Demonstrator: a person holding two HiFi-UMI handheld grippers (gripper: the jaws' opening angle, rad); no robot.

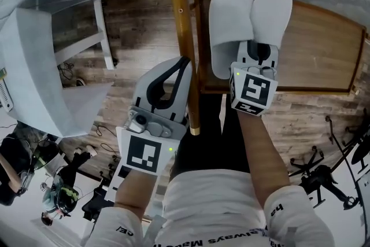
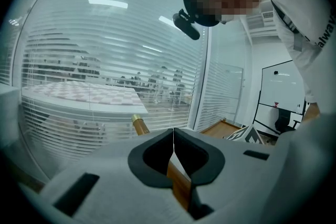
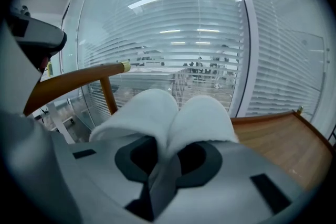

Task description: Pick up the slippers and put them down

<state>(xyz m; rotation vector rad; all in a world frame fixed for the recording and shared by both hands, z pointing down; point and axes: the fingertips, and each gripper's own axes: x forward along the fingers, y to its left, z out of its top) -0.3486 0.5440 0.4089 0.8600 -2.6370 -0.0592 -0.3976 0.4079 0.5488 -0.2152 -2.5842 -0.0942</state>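
Note:
Two white slippers (image 1: 231,20) lie side by side, toes away from me, above the left end of a wooden board (image 1: 324,49). My right gripper (image 1: 257,54) grips them from the heel end. In the right gripper view its jaws (image 3: 167,157) are shut on the slippers (image 3: 157,113), with their inner edges pinched together between the pads. My left gripper (image 1: 184,62) hovers left of them, beside a wooden pole (image 1: 185,37). Its jaws (image 2: 173,134) meet with nothing between them; only the pole (image 2: 178,186) shows behind the gap.
A white table (image 1: 34,66) stands at the left over the plank floor. Black stands and cables (image 1: 324,176) lie on the floor at the lower right. A curved wooden rail (image 3: 79,78) crosses the right gripper view, with window blinds behind it.

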